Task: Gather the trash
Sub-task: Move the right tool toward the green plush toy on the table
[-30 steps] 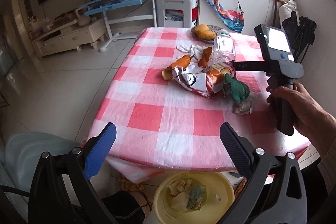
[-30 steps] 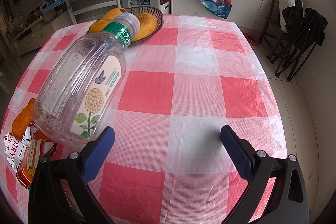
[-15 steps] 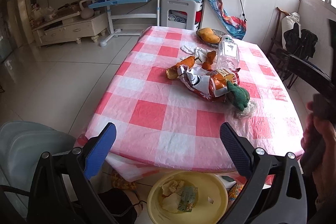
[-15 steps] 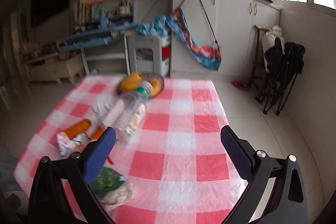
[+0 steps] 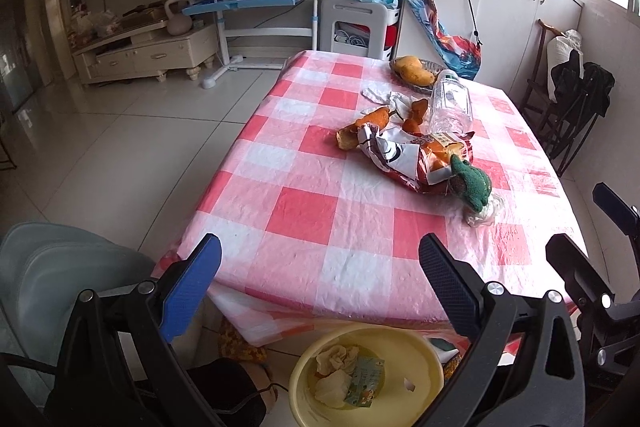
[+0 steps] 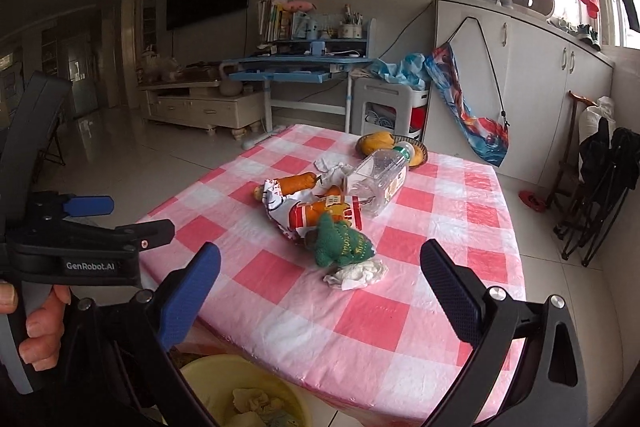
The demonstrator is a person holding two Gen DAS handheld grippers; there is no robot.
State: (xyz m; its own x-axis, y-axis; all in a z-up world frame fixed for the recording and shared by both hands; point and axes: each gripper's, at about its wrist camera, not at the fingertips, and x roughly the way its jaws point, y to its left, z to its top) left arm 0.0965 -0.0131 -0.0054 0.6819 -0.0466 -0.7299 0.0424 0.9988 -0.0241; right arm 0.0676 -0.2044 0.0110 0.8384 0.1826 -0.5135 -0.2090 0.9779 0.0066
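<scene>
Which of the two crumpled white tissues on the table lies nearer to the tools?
The tissue beside the green toy, close to the table's near edge. The other lies farther back, by the bottle.

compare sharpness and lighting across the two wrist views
Left wrist view: sharp and evenly lit, table edge bowed by the fisheye. Right wrist view: also sharp, but the room's left side is dim and the window at top right is blown out.

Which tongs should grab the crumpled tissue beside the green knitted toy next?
Probably right: the crumpled tissue lies between the open right tongs; for the left tongs it sits far off right.
</scene>
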